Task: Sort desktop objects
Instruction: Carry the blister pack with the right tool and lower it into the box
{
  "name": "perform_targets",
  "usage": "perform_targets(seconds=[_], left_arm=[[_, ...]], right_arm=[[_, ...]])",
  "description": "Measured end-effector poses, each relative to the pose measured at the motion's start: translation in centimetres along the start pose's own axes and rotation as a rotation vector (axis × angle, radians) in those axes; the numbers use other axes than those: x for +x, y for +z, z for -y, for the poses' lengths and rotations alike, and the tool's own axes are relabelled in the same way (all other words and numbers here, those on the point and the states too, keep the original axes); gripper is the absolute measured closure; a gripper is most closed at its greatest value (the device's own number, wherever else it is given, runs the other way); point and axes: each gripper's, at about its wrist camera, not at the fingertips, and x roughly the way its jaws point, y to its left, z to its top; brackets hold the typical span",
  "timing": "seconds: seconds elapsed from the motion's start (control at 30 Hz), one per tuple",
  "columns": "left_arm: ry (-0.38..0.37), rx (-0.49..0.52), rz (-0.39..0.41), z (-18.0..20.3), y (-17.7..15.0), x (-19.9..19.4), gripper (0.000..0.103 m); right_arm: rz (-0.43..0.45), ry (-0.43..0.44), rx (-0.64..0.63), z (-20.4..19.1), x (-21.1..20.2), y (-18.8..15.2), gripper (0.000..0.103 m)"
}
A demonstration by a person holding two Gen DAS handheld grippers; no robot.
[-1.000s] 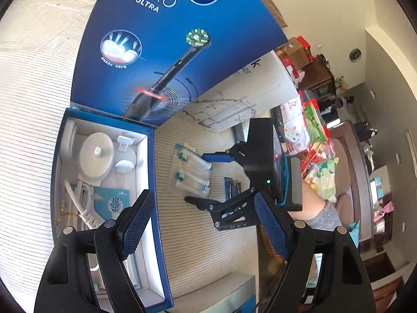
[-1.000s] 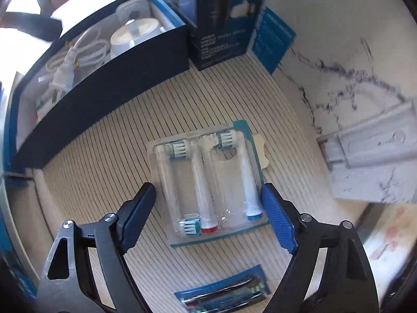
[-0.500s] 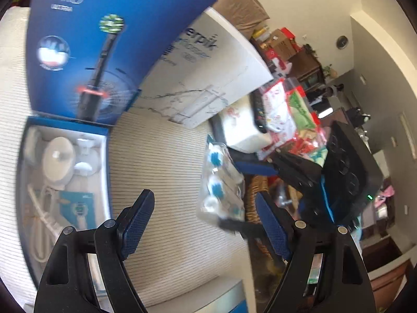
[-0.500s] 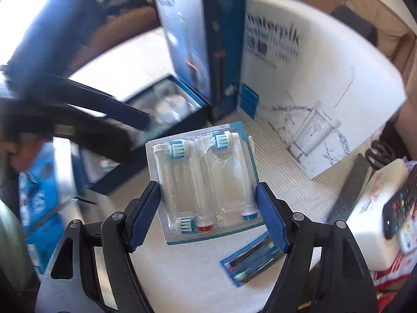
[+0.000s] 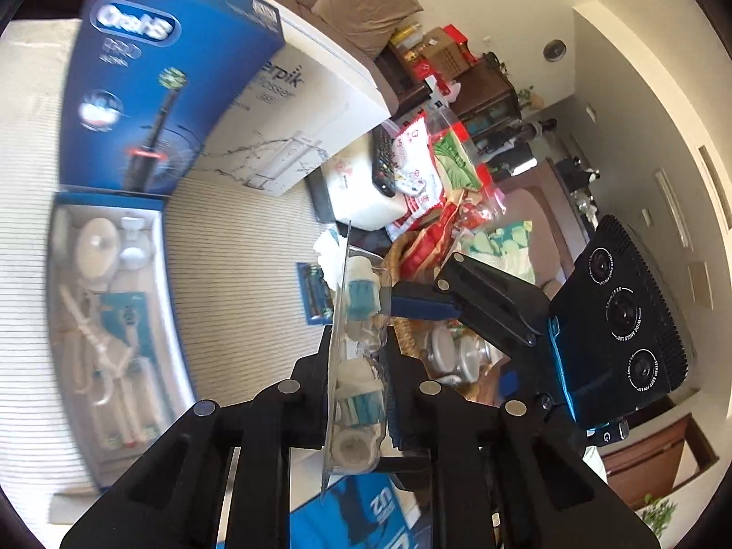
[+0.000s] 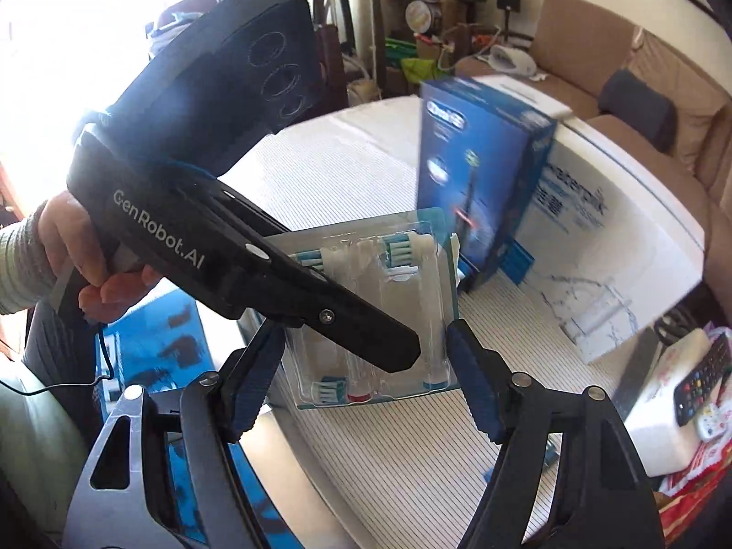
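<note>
Lifted off the counter (image 6: 411, 457) since earlier, the brush-head pack (image 6: 398, 302) is now clamped by both the left gripper (image 5: 357, 352) and right gripper (image 6: 366, 366).

"Oral-B" logo on blue toothbrush box (image 5: 155, 91); "GenRobot.AI" on left gripper (image 6: 393, 357) body; partial "erpik" on white box (image 5: 302, 114).

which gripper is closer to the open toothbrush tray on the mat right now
Left. The left gripper, shut on the brush head pack, sits just right of the open tray. The right gripper holds the pack's far side.
</note>
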Motion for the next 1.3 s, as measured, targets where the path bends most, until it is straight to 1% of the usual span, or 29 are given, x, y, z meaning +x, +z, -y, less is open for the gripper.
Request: perform_targets(seconds=[0.13,0.2,0.23,0.27,0.3,0.37,0.43,0.5,0.57,0.63,0.7,0.77,0.83,0.97,1.03,1.07,1.13,1.2,1.3], left_arm=[[0.051,0.0,-0.004,-1.7,-0.6,-2.9,0.086],[0.071,-0.016,-0.015,-3.3,-1.0,-3.5,0.086],[0.076,-0.023,-0.024,-4.0,-1.2,-3.5,0.084],[0.088,-0.026,-0.032,-4.6,-1.4,-3.5,0.076],[0.114,-0.027,-0.035,-5.2,-1.6,-3.5,0.071],[0.144,-0.027,-0.019,-5.9,-1.9,-3.9,0.05],[0.15,-0.037,0.007,-6.5,-2.3,-4.7,0.047],[0.16,-0.034,0.038,-7.0,-2.6,-5.5,0.046],[0.176,-0.026,0.067,-7.5,-3.0,-6.0,0.045],[0.19,-0.027,0.085,-8.0,-3.5,-6.3,0.045],[0.176,-0.035,0.09,-8.5,-3.9,-6.3,0.045],[0.167,-0.042,0.086,-9.0,-4.3,-6.2,0.045],[0.163,-0.036,0.087,-9.4,-4.7,-6.5,0.045],[0.131,-0.042,0.116,-10.4,-5.2,-7.6,0.045],[0.113,-0.056,0.119,-11.3,-5.5,-7.9,0.045],[0.11,-0.064,0.113,-11.6,-5.5,-7.9,0.045],[0.103,-0.071,0.104,-12.0,-5.3,-7.8,0.045],[0.095,-0.068,0.093,-12.1,-5.2,-7.7,0.045],[0.094,-0.065,0.092,-12.0,-5.3,-7.7,0.045]], right_arm=[[0.028,0.018,0.015,-2.5,2.4,1.3,0.032],[0.022,0.025,0.025,-3.3,4.0,1.8,0.033],[0.012,0.025,0.032,-3.7,4.9,2.0,0.033],[-0.003,0.022,0.04,-4.0,5.7,2.1,0.033],[-0.021,0.016,0.052,-4.3,6.5,2.0,0.033],[-0.065,0.003,0.1,-4.4,8.0,1.6,0.033],[-0.106,-0.013,0.183,-4.1,9.2,0.8,0.033],[-0.143,-0.046,0.284,-3.4,10.3,0.1,0.033],[-0.171,-0.092,0.42,-2.2,10.7,-0.6,0.033],[-0.159,-0.104,0.571,-1.0,11.3,-1.1,0.033],[-0.119,-0.105,0.649,-0.9,11.8,-1.1,0.033],[-0.122,-0.139,0.698,-1.3,12.7,-0.9,0.033],[-0.155,-0.185,0.743,-1.7,13.6,-0.9,0.034],[-0.193,-0.286,0.769,-2.3,14.6,-0.6,0.034],[-0.203,-0.337,0.801,-2.5,15.1,-0.7,0.034],[-0.201,-0.346,0.835,-2.5,15.4,-1.0,0.034],[-0.192,-0.334,0.922,-2.5,16.1,-2.0,0.034],[-0.185,-0.331,0.98,-2.7,16.6,-2.8,0.034],[-0.192,-0.315,0.982,-2.9,16.7,-3.2,0.034]])
